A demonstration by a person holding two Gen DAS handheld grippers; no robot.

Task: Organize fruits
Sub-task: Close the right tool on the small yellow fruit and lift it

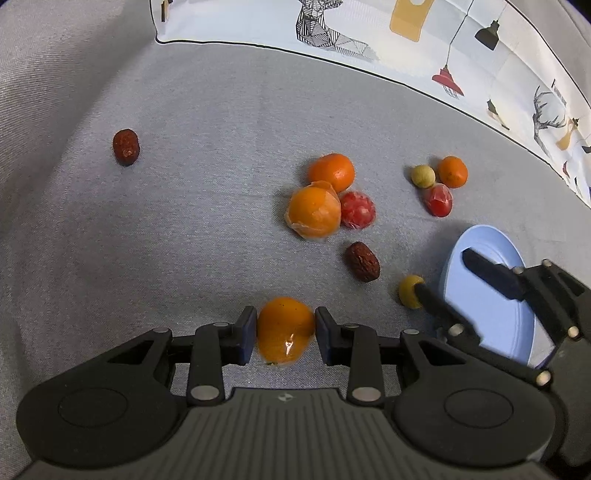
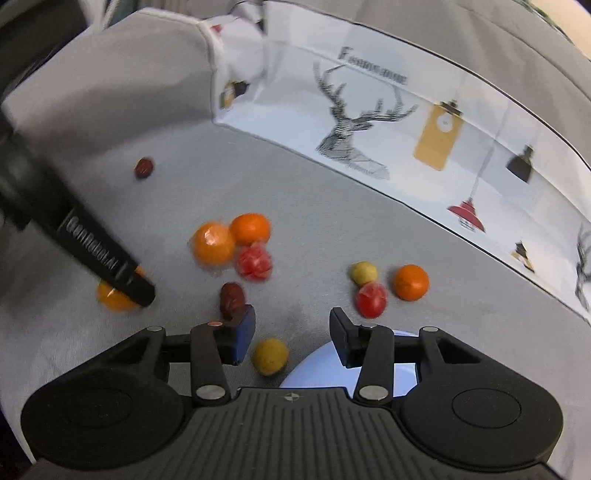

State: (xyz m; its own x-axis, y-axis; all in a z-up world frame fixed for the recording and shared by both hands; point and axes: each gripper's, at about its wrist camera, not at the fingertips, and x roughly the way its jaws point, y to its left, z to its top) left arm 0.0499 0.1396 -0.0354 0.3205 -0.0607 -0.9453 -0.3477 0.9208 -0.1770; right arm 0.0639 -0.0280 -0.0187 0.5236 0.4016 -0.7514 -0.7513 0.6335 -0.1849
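My left gripper [image 1: 285, 328] is shut on a wrapped orange fruit [image 1: 284, 330] resting on the grey cushion; it also shows in the right wrist view [image 2: 114, 295] under the left gripper's finger. My right gripper [image 2: 291, 336] is open and empty, its jaws wide apart over a small yellow fruit [image 2: 270, 356] and the light blue plate [image 2: 314, 369]. In the left wrist view the right gripper [image 1: 443, 273] hovers over the plate [image 1: 491, 295], one finger touching the yellow fruit [image 1: 410, 291]. Loose oranges [image 1: 316, 212], red fruits [image 1: 357, 209] and dark dates [image 1: 362, 261] lie ahead.
A patterned white pillow [image 1: 369, 33] lines the back of the grey sofa seat [image 1: 184, 221]. A lone date [image 1: 125, 147] lies far left. A cluster of a yellow fruit [image 1: 423, 175], a small orange [image 1: 452, 171] and a red fruit [image 1: 438, 199] sits at right.
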